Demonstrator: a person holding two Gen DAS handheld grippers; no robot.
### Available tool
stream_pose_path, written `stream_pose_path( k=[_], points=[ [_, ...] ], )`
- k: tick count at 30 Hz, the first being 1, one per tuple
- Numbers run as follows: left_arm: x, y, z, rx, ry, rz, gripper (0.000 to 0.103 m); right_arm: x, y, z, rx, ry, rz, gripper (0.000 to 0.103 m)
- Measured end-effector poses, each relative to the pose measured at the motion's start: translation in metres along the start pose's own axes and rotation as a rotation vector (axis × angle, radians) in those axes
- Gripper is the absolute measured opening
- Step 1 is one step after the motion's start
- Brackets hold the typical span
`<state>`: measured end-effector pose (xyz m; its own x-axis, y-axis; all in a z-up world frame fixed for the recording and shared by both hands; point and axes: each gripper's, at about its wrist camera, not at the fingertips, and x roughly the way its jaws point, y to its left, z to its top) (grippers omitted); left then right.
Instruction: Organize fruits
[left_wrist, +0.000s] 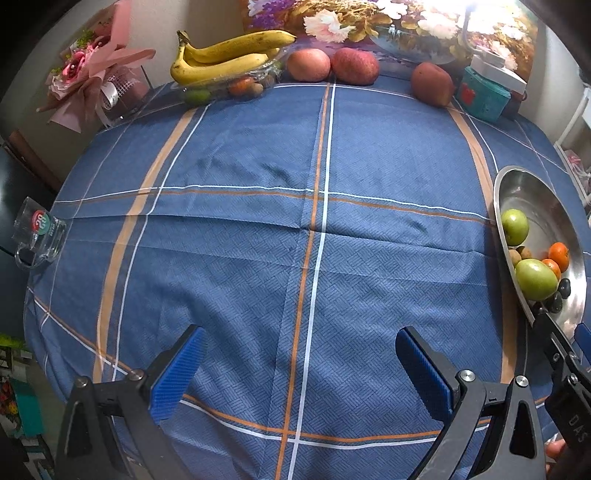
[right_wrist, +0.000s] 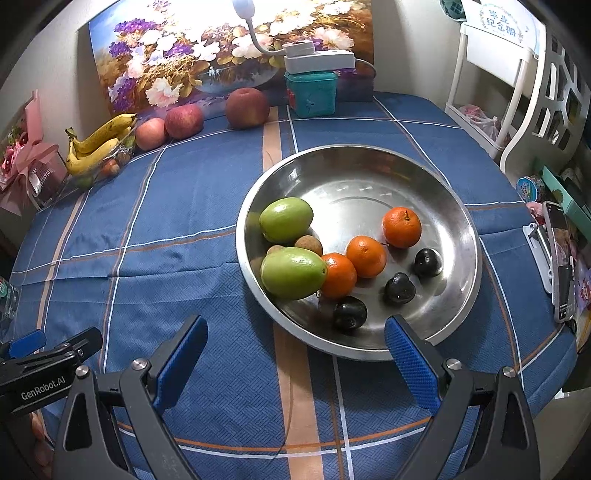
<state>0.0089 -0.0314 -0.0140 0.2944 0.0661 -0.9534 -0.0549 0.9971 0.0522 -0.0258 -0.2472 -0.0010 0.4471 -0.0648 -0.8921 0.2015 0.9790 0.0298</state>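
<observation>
Both claws, the left claw (left_wrist: 299, 373) and the right claw (right_wrist: 295, 363), were held spread wide with nothing in them above the cloth (left_wrist: 258, 240), while the bowl (right_wrist: 454, 206) with green, orange and dark fruits was seen just ahead of the right claw and the bananas (left_wrist: 221, 55) far ahead of the left claw.

Round table under a blue plaid tablecloth (right_wrist: 207, 206), set against a pale wall (right_wrist: 406, 48). A floral painting (right_wrist: 207, 55) leans at the far edge; a white shelf unit (right_wrist: 495, 85) stands right.
</observation>
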Motion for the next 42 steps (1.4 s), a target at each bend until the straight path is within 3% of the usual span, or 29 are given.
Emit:
stream_pose_path(
  k=[32, 42],
  points=[
    [0.002, 0.003, 0.000, -0.009, 0.013, 0.005, 0.103, 0.001, 0.002, -0.001, -0.006, 0.006, 0.000, 0.097],
    [-0.008, 0.010, 0.000, -0.021, -0.045, 0.069, 0.103, 0.002, 0.002, -0.001, -0.007, 0.006, 0.000, 0.097]
  ],
)
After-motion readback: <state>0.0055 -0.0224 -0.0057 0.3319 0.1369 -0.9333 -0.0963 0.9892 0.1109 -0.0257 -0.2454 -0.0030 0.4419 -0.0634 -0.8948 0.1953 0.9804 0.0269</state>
